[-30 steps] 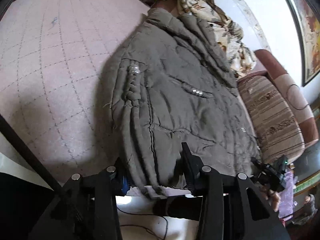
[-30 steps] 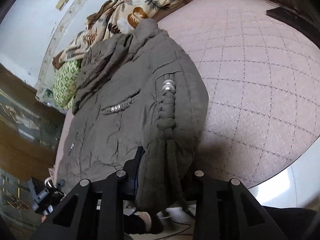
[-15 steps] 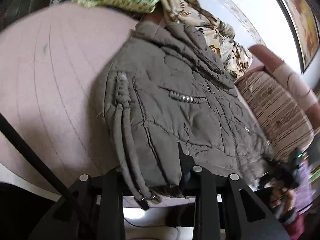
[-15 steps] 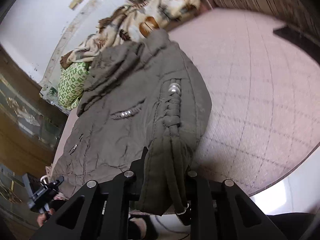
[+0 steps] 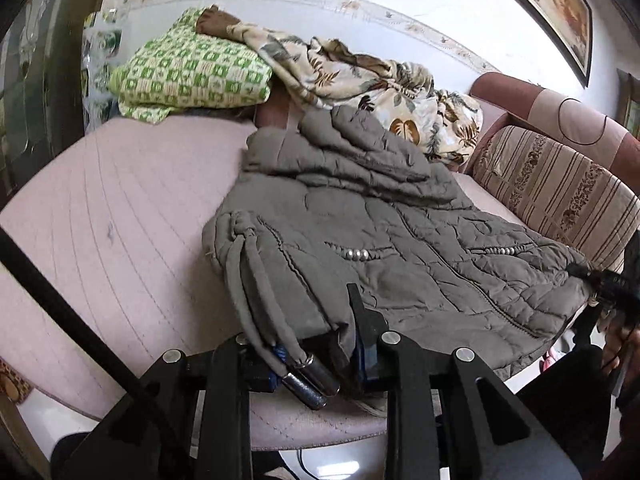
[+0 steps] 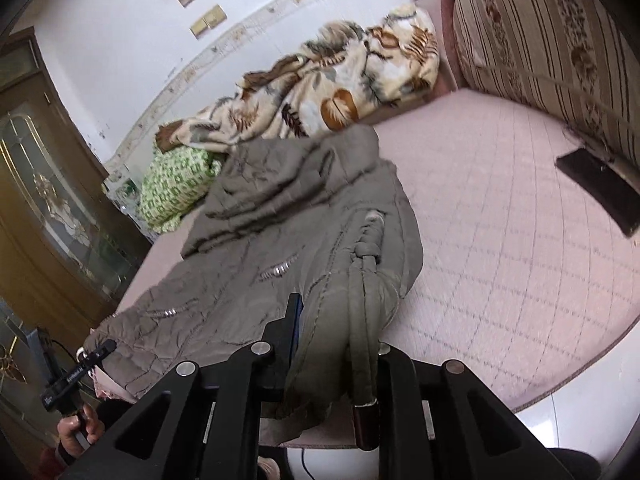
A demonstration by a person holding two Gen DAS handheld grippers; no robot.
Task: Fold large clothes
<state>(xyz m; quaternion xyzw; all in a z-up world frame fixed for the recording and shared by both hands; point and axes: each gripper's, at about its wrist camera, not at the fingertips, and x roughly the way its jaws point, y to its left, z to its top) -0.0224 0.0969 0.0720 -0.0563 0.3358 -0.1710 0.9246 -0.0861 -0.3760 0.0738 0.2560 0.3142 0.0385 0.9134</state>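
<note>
A grey-brown quilted jacket [image 5: 400,240] lies spread on the pink bed, hood toward the wall. My left gripper [image 5: 304,320] is shut on one corner of its near hem, which is lifted off the mattress. Two drawstring cords with metal ends [image 5: 308,376] hang over its fingers. In the right wrist view the jacket [image 6: 280,220] runs away from me. My right gripper [image 6: 336,320] pinches the other hem corner, its jaws still closing on the fabric. A cord with a dark end [image 6: 364,412] dangles beside it.
The pink quilted mattress [image 5: 120,220] has bare room on both sides of the jacket. A green checked pillow [image 5: 192,76] and a leaf-print blanket [image 5: 360,76] lie at the wall. A striped headboard cushion [image 5: 560,192], a wooden wardrobe [image 6: 40,200] and a dark flat object [image 6: 600,188] border the bed.
Both grippers have closed on the jacket's near hem and risen with it. The hem has left the mattress, and both views have tipped up toward the wall.
</note>
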